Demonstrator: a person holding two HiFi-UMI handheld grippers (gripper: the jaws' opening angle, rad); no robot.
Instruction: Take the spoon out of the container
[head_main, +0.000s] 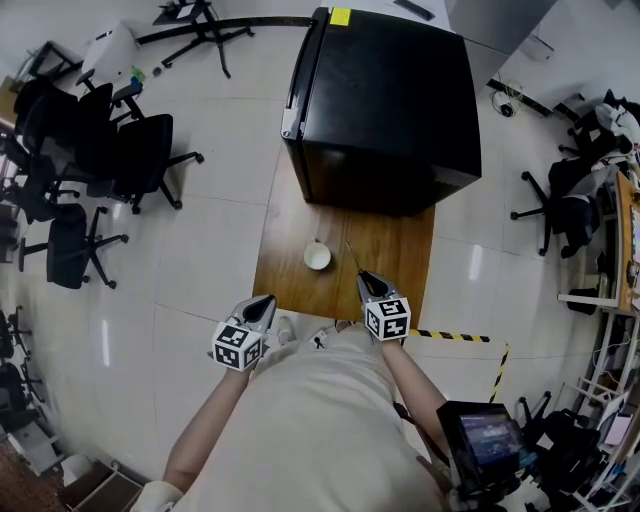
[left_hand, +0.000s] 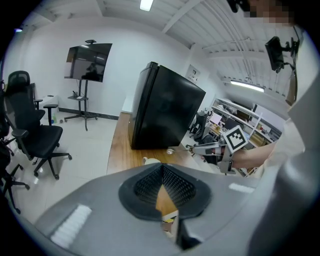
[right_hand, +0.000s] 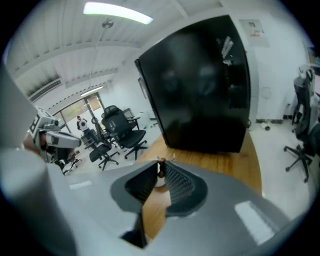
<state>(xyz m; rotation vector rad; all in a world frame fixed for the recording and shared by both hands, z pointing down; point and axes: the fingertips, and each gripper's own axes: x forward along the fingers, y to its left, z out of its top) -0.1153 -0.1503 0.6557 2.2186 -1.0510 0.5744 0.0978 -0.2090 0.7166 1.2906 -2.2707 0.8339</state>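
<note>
Wooden counter (head_main: 290, 255) carries 2 things: a black mini fridge (head_main: 385, 100) at its far end and, in front of that, a small white cup-like container (head_main: 317, 257) standing upright. The spoon (head_main: 353, 258) is out of the container. It hangs in the air just to the right of the rim, apart from it, with its bowl end pointing toward the fridge.

The right gripper (head_main: 368, 282) has the spoon by the handle end, its jaws nearly closed and the thin handle pinched at their tips (the right gripper view shows a small brown stub there). The left gripper (head_main: 265, 303) hovers at the counter's near edge, left of the container. Its jaws are closed tip to tip with nothing between them, and it touches neither container nor spoon.

The main step looks done, since the spoon is clear of the container, which looks empty from above as far as I can tell. What seems left is 1 small thing: setting the spoon down on the counter and letting go, if the task wants that at all.
</note>
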